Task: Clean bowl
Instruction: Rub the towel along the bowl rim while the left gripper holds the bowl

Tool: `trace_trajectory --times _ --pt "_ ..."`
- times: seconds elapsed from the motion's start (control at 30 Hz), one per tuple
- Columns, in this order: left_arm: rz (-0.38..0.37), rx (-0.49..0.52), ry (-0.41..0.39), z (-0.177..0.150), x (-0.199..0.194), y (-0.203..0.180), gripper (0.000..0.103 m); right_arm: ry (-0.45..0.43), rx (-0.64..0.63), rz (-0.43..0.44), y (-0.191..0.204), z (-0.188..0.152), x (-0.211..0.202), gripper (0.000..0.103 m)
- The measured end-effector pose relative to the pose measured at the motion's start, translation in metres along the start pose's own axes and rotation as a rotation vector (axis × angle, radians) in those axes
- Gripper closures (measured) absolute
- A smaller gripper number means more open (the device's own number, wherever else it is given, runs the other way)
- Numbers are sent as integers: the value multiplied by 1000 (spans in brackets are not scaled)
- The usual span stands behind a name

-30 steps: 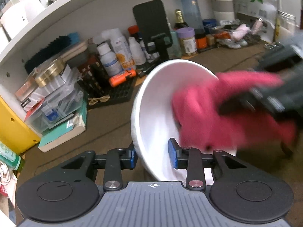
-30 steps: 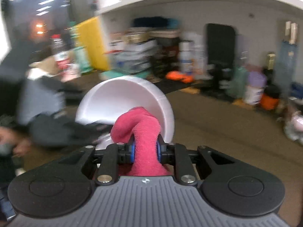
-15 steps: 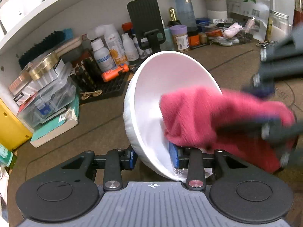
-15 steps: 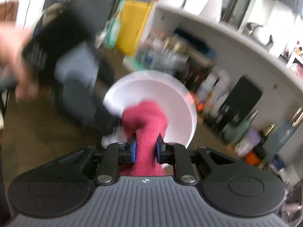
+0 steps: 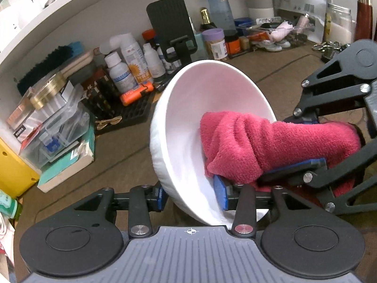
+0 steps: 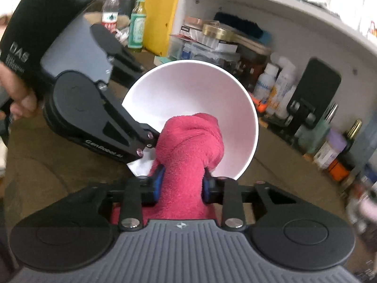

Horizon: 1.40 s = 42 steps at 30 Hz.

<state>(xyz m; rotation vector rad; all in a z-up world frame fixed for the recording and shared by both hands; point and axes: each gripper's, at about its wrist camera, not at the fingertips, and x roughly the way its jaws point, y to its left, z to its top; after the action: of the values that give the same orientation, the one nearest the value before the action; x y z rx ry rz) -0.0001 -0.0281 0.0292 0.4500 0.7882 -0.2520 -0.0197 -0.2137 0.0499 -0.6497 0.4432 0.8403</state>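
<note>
The white bowl (image 5: 188, 122) tilts on the left gripper (image 5: 192, 197), whose jaws straddle its rim and are opening. The right gripper (image 6: 182, 184) clenches the red cloth (image 6: 188, 141) inside the bowl. Loosen further and the bowl could slip.

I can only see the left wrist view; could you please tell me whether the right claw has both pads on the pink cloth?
Observer: Yes. From the right wrist view, the right claw is shut on the pink cloth, with one blue pad on each side.
Operator: Thank you. What stands beyond the yellow cabinet, off my left edge?
Observer: A green glass bottle stands right beside it, and a red-labelled water bottle stands further along.
</note>
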Motion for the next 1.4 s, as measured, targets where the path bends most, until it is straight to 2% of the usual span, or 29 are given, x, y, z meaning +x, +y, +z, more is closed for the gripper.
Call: trace_trajectory --times 0.07,0.23,0.27,0.3,0.33,0.37,0.43,0.57,0.67,0.8,0.87,0.93,1.0,1.07,1.13,1.27,1.33,1.4 --pt "14 -2 -6 0 0 1 49 -5 -93 -79 14 -2 -4 82" --pt "7 26 -6 12 3 15 30 -1 -42 -66 20 -12 -4 81" --pt "13 43 -6 15 4 16 30 -1 -31 -62 20 -12 -5 81" --pt "13 65 -1 19 5 15 35 -2 -20 -58 19 -12 -7 81" --pt "-3 72 11 21 6 14 54 -4 -9 -54 18 -12 -8 81" --pt "-18 81 26 21 7 12 67 -7 4 -49 16 -12 -10 81" --pt "-12 111 33 16 6 4 66 -8 54 -43 7 -11 -11 81" --pt "-32 60 29 4 -3 5 67 -20 204 -13 -25 -9 -9 81" --pt "-30 31 12 -6 -9 0 67 -53 271 -14 -48 2 -5 82" --pt "-37 -11 -3 -14 -14 -2 66 -133 182 -13 -43 26 -8 82" --pt "-54 -40 -2 -14 -13 4 66 -189 62 14 -27 36 -14 82" --pt "-59 -50 -4 -16 -13 10 66 -245 -100 99 -7 33 -29 83" --pt "-58 -39 -3 -16 -14 13 66 -223 -239 124 7 30 -41 84" --pt "-51 -17 -3 -14 -15 14 66 -179 -328 90 16 26 -52 84" --pt "-15 -2 -9 -13 -15 15 68 -141 -323 53 13 22 -64 84" --pt "-12 -44 -21 -7 -10 25 70 -90 -319 -53 7 8 -68 84" --pt "-19 -61 -24 0 -7 28 69 -81 -258 -80 -1 3 -61 84" --pt "-10 -60 -16 3 -6 27 68 -93 -155 -49 -10 4 -58 84"
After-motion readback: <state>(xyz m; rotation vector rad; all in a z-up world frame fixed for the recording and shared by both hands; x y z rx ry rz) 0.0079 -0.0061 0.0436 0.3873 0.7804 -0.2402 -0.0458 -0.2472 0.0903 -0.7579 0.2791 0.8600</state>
